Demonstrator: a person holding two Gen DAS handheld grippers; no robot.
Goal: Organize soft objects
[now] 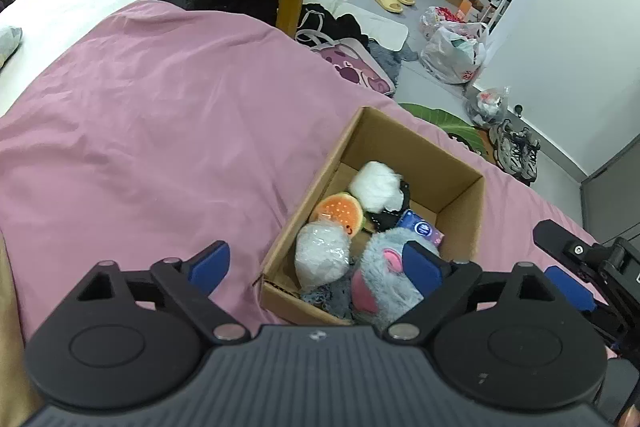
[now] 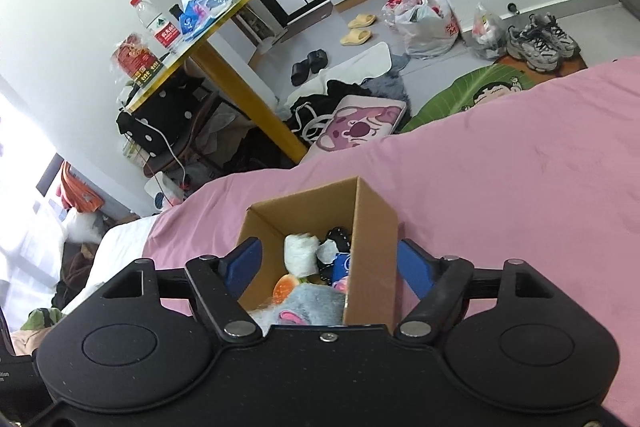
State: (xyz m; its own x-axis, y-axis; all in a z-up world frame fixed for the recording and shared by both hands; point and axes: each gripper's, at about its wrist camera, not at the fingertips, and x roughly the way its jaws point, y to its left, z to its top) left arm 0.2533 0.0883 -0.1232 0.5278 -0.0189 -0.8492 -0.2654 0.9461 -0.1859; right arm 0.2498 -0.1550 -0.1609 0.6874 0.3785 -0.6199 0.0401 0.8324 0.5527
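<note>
Now both tools hang released over the cardboard box (image 1: 452, 163) on the pink bed (image 1: 160, 107): left tool (image 1: 316, 263), right tool (image 2: 328, 263). Inside, a grey plush (image 1: 384, 267) lies at six o'clock.

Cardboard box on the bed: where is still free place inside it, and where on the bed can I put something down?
Inside the cardboard box, bare floor shows only at the far corner, beyond the white bundle and the blue packet. The near end is crowded by the grey plush and the wrapped ball. The pink bedcover lies bare left of the box.
</note>
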